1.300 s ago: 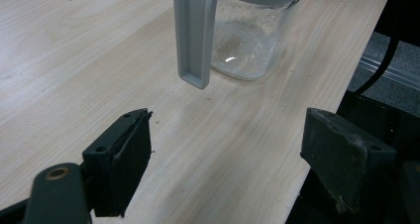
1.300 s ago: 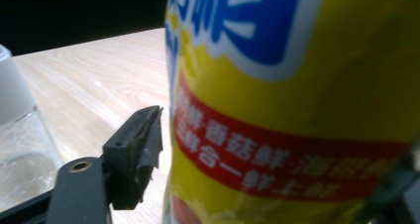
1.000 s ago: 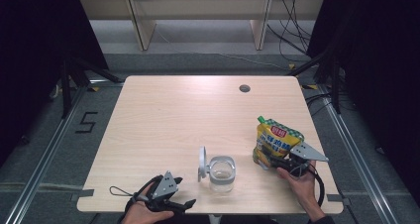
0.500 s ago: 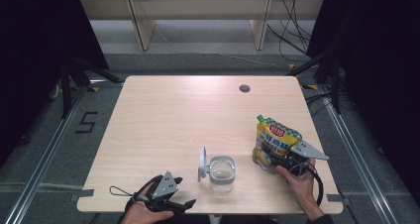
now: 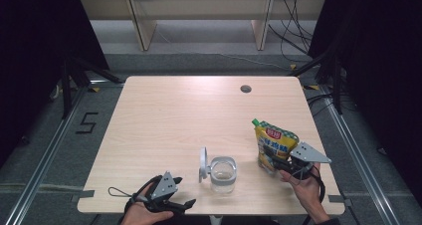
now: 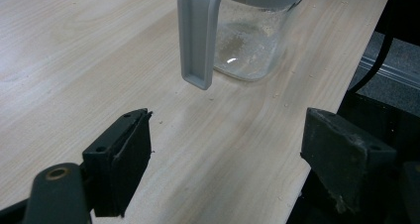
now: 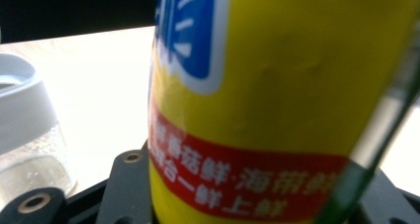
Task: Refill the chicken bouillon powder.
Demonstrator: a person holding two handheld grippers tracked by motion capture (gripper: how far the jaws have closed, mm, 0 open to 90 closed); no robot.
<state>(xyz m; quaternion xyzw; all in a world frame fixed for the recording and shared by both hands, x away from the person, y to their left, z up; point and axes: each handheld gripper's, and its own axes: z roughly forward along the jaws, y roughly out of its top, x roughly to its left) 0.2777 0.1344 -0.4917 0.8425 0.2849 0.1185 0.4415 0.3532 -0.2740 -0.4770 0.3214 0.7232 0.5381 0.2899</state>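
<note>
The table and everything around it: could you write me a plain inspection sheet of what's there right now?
Surface: pale wood table, a round hole near its far edge.
Job's things: clear jar with its grey lid swung open, near the front edge; yellow pouch with a green cap, held upright to its right.
Clutter: fine crumbs by the jar.
Grippers: left gripper open, low at the front edge, aimed at the jar; right gripper shut on the pouch.
Cables: a loop trails from the left gripper; loose cables on the floor beyond.
Surroundings: grey floor, a "5" mark, wooden shelving, dark curtains.
</note>
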